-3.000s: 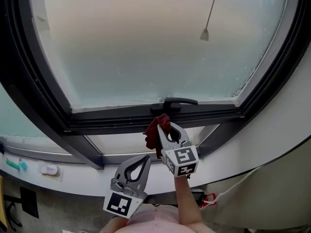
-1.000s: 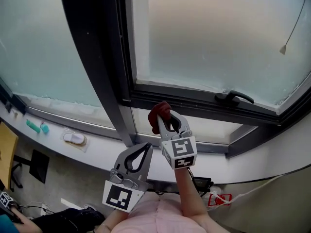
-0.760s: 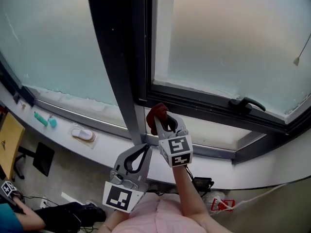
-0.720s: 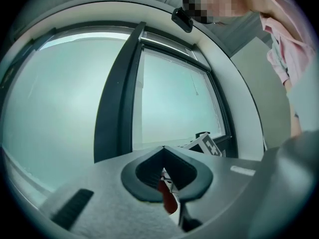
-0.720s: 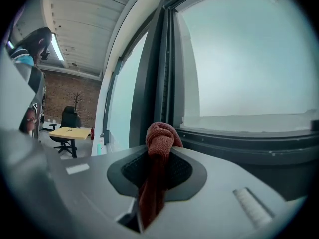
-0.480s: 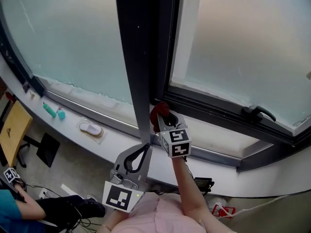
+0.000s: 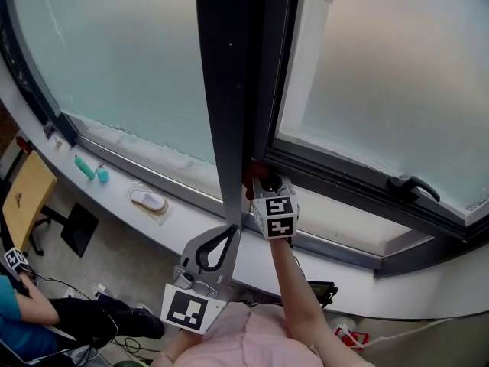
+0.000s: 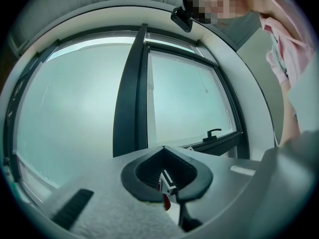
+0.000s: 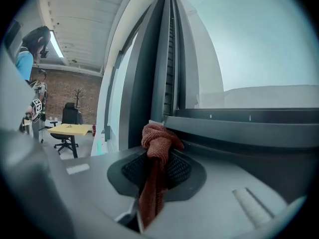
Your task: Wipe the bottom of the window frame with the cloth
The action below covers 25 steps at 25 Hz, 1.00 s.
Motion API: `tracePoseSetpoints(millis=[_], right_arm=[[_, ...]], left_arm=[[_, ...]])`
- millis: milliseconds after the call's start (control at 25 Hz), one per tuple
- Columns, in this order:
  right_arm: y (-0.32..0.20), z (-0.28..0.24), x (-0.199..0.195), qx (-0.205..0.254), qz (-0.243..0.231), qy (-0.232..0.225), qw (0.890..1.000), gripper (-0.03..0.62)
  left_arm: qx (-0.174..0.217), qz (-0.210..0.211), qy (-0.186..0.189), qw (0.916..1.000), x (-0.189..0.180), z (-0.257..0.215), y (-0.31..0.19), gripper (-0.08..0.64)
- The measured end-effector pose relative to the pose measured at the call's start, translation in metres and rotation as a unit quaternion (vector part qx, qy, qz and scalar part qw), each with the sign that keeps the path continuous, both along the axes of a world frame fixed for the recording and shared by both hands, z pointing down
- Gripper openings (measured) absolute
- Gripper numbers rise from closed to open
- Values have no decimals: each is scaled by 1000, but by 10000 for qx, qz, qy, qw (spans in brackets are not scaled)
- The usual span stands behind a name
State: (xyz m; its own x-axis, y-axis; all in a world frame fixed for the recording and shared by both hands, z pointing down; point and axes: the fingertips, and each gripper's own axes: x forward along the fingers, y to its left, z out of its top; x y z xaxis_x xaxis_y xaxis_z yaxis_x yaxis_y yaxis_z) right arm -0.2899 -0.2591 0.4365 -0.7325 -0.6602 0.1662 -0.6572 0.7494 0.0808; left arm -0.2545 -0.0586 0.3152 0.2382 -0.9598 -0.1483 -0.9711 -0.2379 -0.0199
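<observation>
My right gripper [image 7: 265, 180] is shut on a knotted red cloth [image 7: 249, 179]. It holds the cloth against the dark bottom window frame [image 7: 344, 183], in the corner where that frame meets the wide dark upright post [image 7: 229, 90]. In the right gripper view the cloth's knot [image 9: 158, 138] bulges out past the jaws, touching the frame's lower rail [image 9: 249, 121]. My left gripper [image 7: 228, 232] hangs lower and nearer to me, shut on nothing and apart from the frame. Its shut jaws [image 8: 163, 147] point up at the window.
A black window handle [image 7: 412, 186] sits on the frame to the right. The white sill [image 7: 191, 224] below carries a packaged white object [image 7: 149, 200] and teal items [image 7: 90, 168]. A yellow table [image 7: 23, 197] and a seated person [image 7: 30, 312] are at lower left.
My right gripper has carried the cloth leftward along the bottom frame, from near the handle to the corner by the upright post. The left gripper stays low and shut.
</observation>
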Motion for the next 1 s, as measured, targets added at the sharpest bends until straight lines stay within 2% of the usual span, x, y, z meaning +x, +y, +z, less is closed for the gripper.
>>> tracePoseSetpoints(millis=[240,560,1000], right_arm=[[1,1,6,-18,-61,66,10000,63],[1,-3,34,-68,175,-146,9997,64],[0,-6,97,-5,554,-193,9983,64]], left_arm=[[-18,37,-21,10000,9,3,0,-2],[-15,77,-25,10000,16,2,-3,-2],[-4,558,-7,9984,58,1,-18,-2]])
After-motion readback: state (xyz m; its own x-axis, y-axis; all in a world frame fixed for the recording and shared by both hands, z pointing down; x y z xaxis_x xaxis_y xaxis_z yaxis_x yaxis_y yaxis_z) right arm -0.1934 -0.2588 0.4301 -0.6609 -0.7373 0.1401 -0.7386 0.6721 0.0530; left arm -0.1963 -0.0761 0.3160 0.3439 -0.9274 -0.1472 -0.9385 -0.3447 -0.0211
